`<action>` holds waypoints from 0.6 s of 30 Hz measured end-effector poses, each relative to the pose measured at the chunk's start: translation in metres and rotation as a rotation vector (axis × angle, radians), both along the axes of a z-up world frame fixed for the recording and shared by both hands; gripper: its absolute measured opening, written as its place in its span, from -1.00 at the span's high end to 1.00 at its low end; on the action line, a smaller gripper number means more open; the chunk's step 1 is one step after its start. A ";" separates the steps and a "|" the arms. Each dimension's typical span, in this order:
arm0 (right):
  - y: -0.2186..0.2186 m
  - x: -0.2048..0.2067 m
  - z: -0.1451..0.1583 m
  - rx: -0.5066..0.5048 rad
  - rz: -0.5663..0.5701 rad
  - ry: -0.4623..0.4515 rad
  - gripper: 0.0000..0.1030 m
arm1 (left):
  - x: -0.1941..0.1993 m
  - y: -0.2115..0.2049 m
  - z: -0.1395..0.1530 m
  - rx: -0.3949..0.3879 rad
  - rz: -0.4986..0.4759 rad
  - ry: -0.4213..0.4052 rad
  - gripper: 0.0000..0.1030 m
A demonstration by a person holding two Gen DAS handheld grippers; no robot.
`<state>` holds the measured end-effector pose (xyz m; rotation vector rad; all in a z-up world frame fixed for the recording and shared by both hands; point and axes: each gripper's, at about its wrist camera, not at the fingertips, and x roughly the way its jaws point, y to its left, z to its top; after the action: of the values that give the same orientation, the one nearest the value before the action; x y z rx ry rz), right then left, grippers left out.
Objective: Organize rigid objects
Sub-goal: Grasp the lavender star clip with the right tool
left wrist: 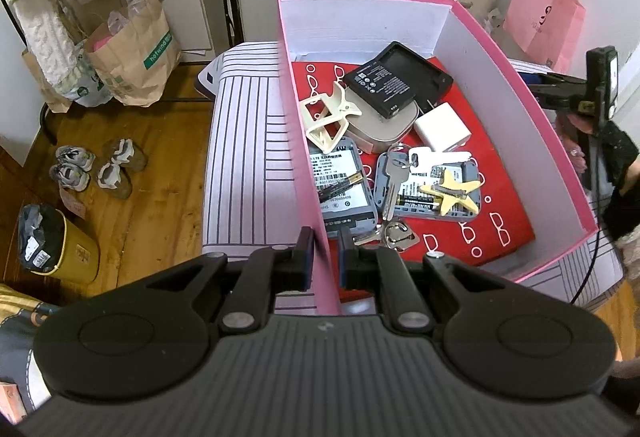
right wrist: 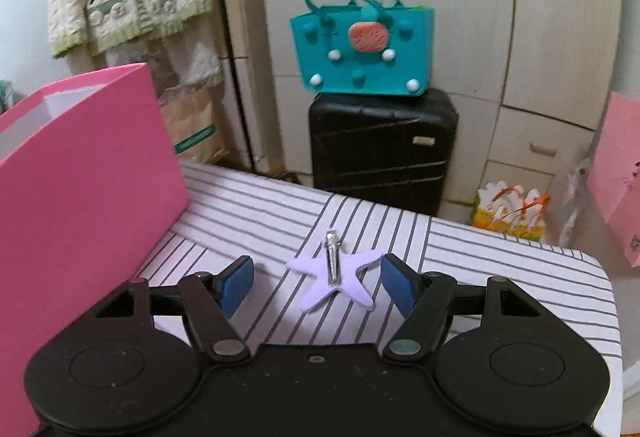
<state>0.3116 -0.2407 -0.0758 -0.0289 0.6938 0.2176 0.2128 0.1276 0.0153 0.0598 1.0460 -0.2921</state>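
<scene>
My left gripper is shut on the near wall of the pink box, one pad on each side of it. Inside the box lie a black battery case, a cream clip, a white charger, keys, loose batteries, two grey devices and a yellow star hair clip. My right gripper is open just above the striped surface, its blue pads on either side of a lilac star hair clip and not touching it. The pink box stands to its left.
The box rests on a striped cushioned top whose far edge drops to the floor. Behind it stand a black suitcase with a teal bag on top. Paper bags, shoes and a yellow bin are on the wooden floor at left.
</scene>
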 end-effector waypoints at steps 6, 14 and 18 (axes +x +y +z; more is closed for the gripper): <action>0.005 -0.006 0.004 -0.029 -0.038 -0.032 0.26 | 0.000 0.003 0.000 -0.016 0.000 -0.004 0.81; 0.009 -0.035 0.033 0.004 -0.030 -0.066 0.29 | -0.002 0.004 0.001 -0.021 -0.001 -0.012 0.81; 0.015 -0.059 0.061 0.085 0.026 -0.128 0.29 | -0.003 0.004 0.000 -0.028 0.004 -0.014 0.81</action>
<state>0.2530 -0.2260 -0.0148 0.0291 0.5565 0.2682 0.2102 0.1321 0.0155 0.0342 1.0279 -0.3025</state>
